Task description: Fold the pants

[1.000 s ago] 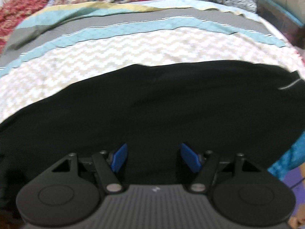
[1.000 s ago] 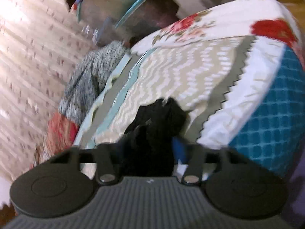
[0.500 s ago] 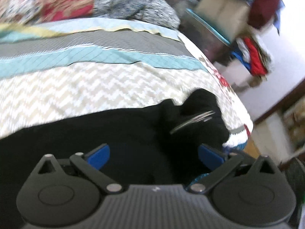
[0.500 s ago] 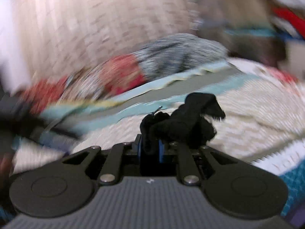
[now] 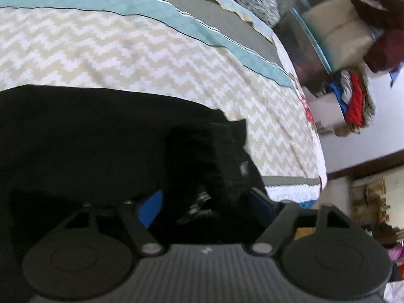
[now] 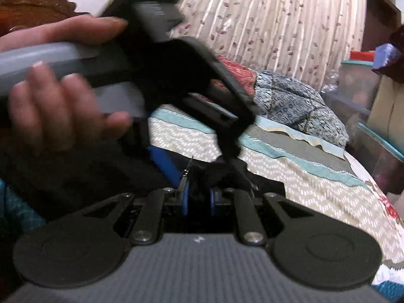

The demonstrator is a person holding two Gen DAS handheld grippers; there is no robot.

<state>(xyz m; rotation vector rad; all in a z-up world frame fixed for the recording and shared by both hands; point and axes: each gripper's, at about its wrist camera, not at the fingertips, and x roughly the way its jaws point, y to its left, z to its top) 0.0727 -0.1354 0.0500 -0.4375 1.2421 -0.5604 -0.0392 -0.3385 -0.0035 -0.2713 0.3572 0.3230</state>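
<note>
Black pants [image 5: 88, 131] lie across the chevron quilt [image 5: 126, 55], one end bunched up near the quilt's edge. Right gripper [image 6: 198, 199] pinches that bunch tight; left gripper [image 5: 207, 204] stands wide around it, the person's hand [image 6: 58, 106] on its handle. The fold looks barely begun, with most still to do.

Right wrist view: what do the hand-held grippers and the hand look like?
Right hand-held gripper: ribbed grey body, two round black discs, black linkage arms with silver pivots, blue pads. Left hand-held gripper: black frame, grey handle, blue pad. The hand on it is bare; no sleeve or cable visible.
</note>
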